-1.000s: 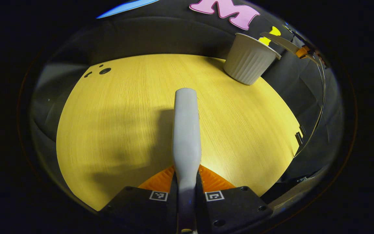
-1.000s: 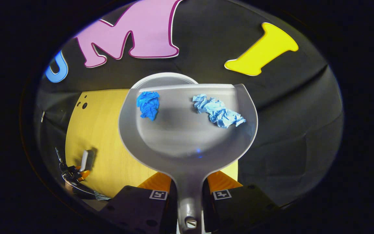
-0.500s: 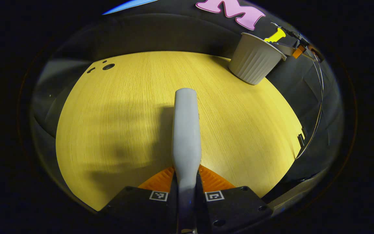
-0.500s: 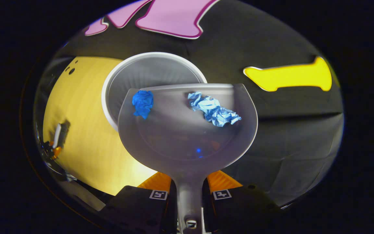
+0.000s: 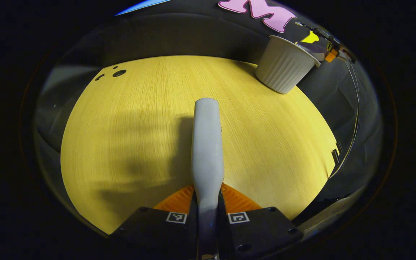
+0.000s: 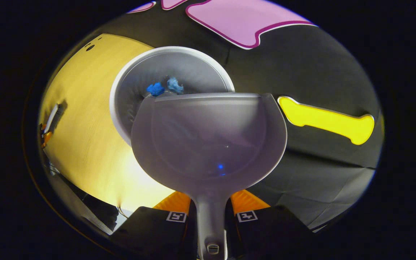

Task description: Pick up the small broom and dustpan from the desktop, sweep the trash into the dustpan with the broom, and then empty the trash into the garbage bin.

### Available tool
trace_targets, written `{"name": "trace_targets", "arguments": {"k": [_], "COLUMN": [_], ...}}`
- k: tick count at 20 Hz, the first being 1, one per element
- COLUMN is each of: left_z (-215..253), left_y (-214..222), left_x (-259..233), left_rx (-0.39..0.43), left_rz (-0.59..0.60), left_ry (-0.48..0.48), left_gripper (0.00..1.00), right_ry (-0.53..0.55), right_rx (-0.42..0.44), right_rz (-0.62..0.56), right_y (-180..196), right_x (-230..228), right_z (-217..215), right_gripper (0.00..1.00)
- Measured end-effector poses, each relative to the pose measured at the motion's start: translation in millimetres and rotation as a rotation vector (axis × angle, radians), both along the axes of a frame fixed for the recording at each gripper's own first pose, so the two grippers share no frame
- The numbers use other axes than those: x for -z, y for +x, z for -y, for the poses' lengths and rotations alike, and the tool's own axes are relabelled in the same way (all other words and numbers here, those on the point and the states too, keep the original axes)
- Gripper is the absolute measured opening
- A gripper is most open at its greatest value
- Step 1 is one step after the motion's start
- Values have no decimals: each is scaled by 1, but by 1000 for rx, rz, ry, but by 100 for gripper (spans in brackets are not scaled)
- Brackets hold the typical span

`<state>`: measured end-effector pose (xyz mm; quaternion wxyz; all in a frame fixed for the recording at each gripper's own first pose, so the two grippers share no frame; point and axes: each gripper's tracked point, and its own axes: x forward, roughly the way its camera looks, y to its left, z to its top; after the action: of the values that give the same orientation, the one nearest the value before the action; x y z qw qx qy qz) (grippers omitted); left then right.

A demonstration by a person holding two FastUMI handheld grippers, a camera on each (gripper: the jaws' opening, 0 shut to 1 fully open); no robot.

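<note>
In the right gripper view my right gripper [image 6: 209, 207] is shut on the handle of the grey dustpan [image 6: 208, 141], which is tipped forward over the white garbage bin [image 6: 128, 90]. Two blue paper wads [image 6: 164, 87] lie inside the bin, just past the pan's front lip. The pan's scoop is bare. In the left gripper view my left gripper [image 5: 207, 206] is shut on the grey broom handle [image 5: 207, 144], held above the yellow desktop [image 5: 128, 137]. The ribbed white bin [image 5: 284, 65] stands at the far right, with the dustpan [image 5: 314, 46] tilted over its rim. The broom [image 6: 52, 115] shows small at the left of the right gripper view.
Small dark holes [image 5: 117, 73] mark the desktop's far left corner. The desktop's right edge [image 5: 332, 151] drops off to black cloth.
The dustpan tipped further forward over the bin and both blue paper wads slid off it into the bin. The left gripper and broom barely moved.
</note>
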<state>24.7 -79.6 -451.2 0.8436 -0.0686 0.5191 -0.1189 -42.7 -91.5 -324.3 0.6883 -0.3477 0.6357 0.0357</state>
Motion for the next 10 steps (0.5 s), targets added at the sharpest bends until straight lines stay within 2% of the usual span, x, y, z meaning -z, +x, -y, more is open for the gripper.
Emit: {"name": "trace_targets", "arguments": {"k": [6,10], "left_z": [-2,-2], "left_y": [0,-2], "left_x": [-1,-2], "left_rx": [15,13], "left_rz": [8,13], "left_ry": [20,31], "left_gripper": [27,29], "right_ry": [8,113], "right_rx": [2,56], "right_rz": [33,118], "right_y": [1,2], "right_x": [2,3], "right_z": [0,-8], "right_gripper": [35,35]}}
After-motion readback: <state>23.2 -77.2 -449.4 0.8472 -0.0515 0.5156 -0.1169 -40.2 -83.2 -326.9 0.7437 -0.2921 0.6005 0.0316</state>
